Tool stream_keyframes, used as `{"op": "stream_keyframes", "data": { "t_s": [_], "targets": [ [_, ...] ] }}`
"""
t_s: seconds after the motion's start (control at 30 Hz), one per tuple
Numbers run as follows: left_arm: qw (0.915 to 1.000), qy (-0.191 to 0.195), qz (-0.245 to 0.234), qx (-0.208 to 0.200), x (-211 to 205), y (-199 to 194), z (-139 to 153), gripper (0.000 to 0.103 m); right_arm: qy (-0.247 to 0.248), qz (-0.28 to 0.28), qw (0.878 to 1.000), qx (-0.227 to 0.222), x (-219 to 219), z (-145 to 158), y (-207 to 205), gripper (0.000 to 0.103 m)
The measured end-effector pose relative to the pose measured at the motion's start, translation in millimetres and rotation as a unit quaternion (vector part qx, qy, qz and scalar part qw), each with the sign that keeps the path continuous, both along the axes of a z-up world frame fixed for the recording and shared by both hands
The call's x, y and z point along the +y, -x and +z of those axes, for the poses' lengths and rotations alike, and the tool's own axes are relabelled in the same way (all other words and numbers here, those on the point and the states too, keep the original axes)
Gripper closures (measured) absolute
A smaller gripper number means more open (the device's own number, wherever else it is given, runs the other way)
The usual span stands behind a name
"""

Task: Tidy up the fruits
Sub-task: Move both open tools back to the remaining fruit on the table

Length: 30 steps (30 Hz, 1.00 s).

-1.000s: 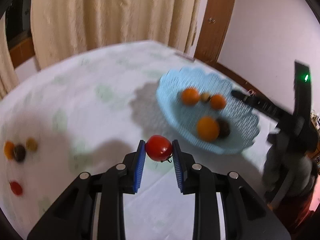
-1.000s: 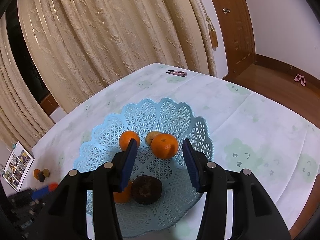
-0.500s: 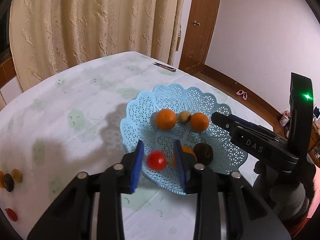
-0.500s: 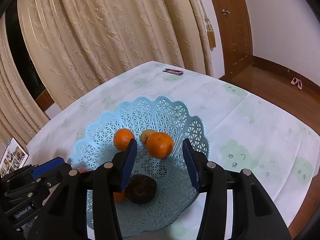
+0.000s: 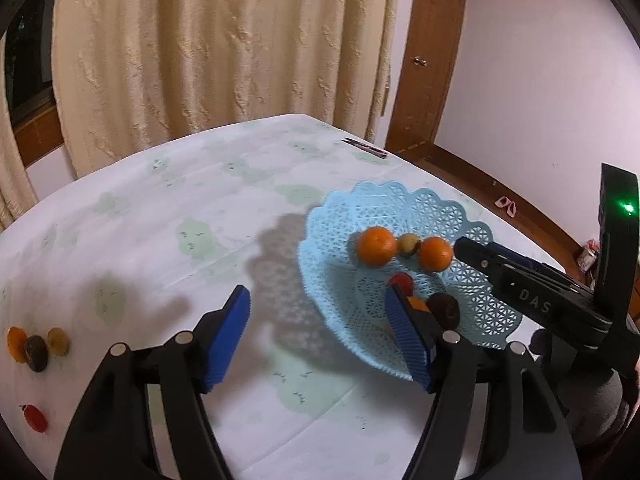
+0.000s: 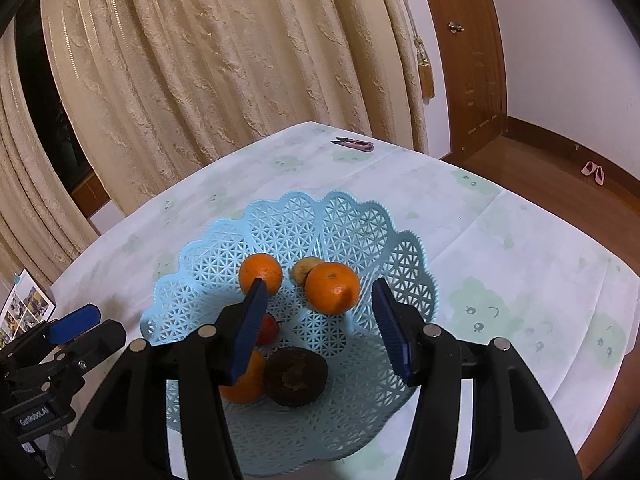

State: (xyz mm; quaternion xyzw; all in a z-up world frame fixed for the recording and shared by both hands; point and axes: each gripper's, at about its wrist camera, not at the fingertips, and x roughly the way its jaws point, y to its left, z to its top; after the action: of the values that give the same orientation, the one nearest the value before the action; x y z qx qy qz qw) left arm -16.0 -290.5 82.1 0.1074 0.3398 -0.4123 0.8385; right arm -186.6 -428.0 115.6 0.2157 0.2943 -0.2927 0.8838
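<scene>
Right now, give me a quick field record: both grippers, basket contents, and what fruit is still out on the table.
left gripper: open, holding nothing, beside the basket
right gripper: open, empty, above the basket
basket: light blue lattice, on the tablecloth
in basket: three oranges, one largest in the right wrist view; a red tomato; a dark brown fruit; a small tan fruit
still on table: a cluster of three small fruits and a red tomato, far left

- light blue lattice basket (image 6: 360, 216), scalloped rim, on tabletop
- inside: two oranges (image 6: 334, 288), small yellow-brown fruit (image 6: 301, 269) between them, red tomato (image 5: 401, 281), dark brown fruit (image 6: 295, 377), another orange (image 6: 246, 380)
- loose on tabletop, well apart from basket: orange, dark, yellow fruits clustered (image 5: 35, 346); red one (image 5: 35, 417) nearer
</scene>
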Motion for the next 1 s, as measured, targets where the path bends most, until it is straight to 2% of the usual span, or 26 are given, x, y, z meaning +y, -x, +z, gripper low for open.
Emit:
{"op": "stream_keyframes", "data": {
  "t_s": [0.07,0.23,0.4,0.63,0.9,1.0],
  "targets": [
    [0.9999,0.003,0.01,-0.004,6.7,-2.9,0.3,0.015,0.001,0.001,1.0,0.0,1.4,0.7,-1.9,0.047],
    [0.9988,0.007,0.044,-0.021,25.6,-8.5,0.8,0.008,0.003,0.01,1.0,-0.001,9.5,3.2,-7.9,0.045],
    [0.9965,-0.001,0.082,-0.017,52.3,-17.9,-6.0,0.008,0.008,0.042,0.999,-0.007,29.0,5.9,-23.7,0.045],
    [0.9895,-0.016,0.143,-0.008,103.3,-33.1,-18.1,0.008,0.017,0.115,0.993,0.0,73.0,5.6,-63.8,0.045],
    [0.9731,-0.036,0.227,-0.006,180.4,-52.8,-27.0,0.008,0.02,0.228,0.973,0.031,136.3,-6.4,-121.5,0.045],
    [0.9667,-0.04,0.253,0.001,203.5,-58.6,-30.5,0.015,0.011,0.272,0.961,0.051,159.9,-14.9,-144.1,0.045]
  ]
}}
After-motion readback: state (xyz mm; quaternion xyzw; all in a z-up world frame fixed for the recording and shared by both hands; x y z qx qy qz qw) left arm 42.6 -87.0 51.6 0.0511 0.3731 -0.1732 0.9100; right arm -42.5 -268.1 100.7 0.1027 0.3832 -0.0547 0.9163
